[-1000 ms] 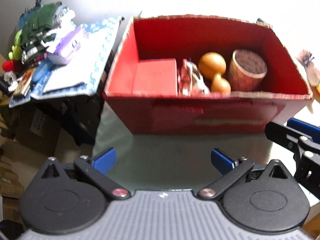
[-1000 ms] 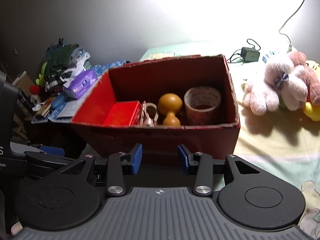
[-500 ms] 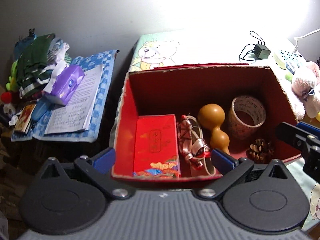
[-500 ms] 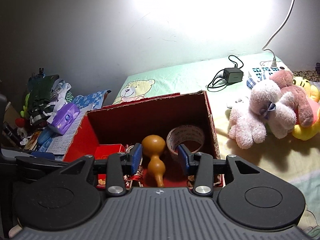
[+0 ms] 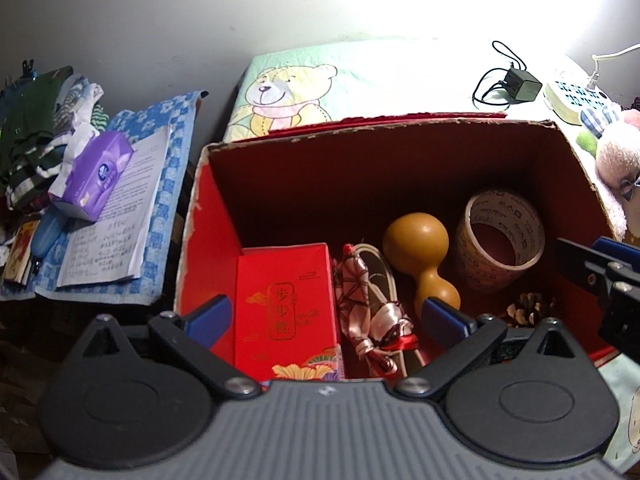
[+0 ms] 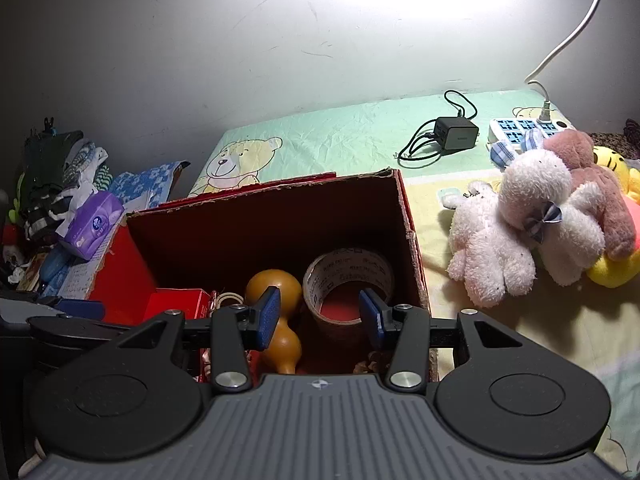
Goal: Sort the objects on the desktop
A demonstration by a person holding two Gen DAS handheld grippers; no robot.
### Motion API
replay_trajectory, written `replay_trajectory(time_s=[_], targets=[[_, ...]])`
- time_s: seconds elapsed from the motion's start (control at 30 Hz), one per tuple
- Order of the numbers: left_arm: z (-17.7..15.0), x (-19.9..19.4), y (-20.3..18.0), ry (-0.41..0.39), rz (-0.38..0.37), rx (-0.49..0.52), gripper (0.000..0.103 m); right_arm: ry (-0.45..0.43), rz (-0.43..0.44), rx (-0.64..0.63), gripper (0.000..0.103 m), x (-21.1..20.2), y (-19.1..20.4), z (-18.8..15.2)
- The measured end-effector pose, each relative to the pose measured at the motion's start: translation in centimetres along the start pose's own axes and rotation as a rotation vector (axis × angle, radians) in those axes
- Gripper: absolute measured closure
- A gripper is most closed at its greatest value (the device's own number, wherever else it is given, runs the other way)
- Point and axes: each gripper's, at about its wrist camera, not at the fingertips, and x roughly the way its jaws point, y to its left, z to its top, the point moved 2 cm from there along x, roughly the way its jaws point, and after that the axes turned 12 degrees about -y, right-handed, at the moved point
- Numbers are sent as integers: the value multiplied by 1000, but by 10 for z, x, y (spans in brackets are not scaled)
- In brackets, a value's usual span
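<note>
Both tools hover over the open red cardboard box (image 5: 208,216), each with its blue-padded fingers spread apart and holding nothing: the left tool (image 5: 326,314) sits above the near left part of the box, and the right tool (image 6: 319,317) above its near right part, framing the tape roll. Going left to right, a side shelf beside the bed carries a heap of folded clothes (image 5: 28,136), a purple tissue pack (image 5: 94,172) and a sheet of handwritten paper (image 5: 116,220) lying on a blue checked cloth (image 5: 168,184). Next comes the box, standing on the bed's pale green sheet (image 6: 352,136) printed with a cartoon bear (image 5: 280,96). Inside the box, from its left wall, lie a flat red gift box with gold lettering (image 5: 284,300), a pink ribbon-wrapped bundle with a red tie (image 5: 368,308), a tan gourd (image 5: 420,256) lying with its larger bulb toward the far wall, a printed tape roll (image 5: 500,240) standing on its end just beside the gourd, and a pine cone (image 5: 528,312) near the front right corner. Farther right on the bed, well behind the box, are a black charger with its coiled cable (image 6: 456,134) and a white power strip (image 6: 520,128), and beside the box's right wall a pile of plush toys (image 6: 536,216), white, pink and yellow.
</note>
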Motion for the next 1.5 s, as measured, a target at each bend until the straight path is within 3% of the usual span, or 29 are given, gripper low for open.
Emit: replay_trajectory(time_s=[0.67,1.07,1.5], targets=[[-10,30,4,83,-22,-46,2,123,-65,-8,55,27,3,-9],[-16,36,7,123,-23,-55,2,135,-77,-22,46,30,6,-11],[-15,39,4,120,-32,-41,2,132,-85,-20,45,32,6,-10]])
